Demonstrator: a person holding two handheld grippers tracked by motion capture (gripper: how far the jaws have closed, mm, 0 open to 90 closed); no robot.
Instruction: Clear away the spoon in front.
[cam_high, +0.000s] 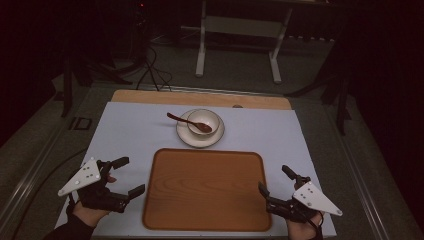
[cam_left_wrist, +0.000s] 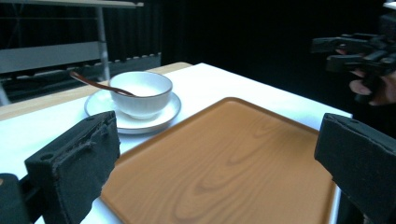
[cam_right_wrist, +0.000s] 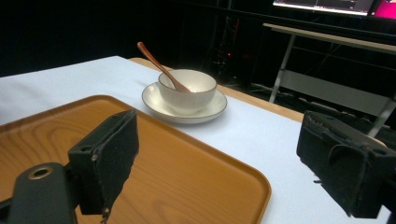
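- The worktop (cam_high: 130, 135) is white-covered, with bare room to either side of the wooden tray (cam_high: 205, 190), which lies at its near edge.
- Beyond the tray's far rim stands a white bowl (cam_high: 203, 121) on a saucer (cam_high: 187, 136), a brown spoon (cam_high: 182, 120) leaning in it.
- Left tongs (cam_high: 127, 175) sit just left of the tray, jaws wide, holding nothing.
- Right tongs (cam_high: 275, 180) sit just right of it, jaws wide, holding nothing.
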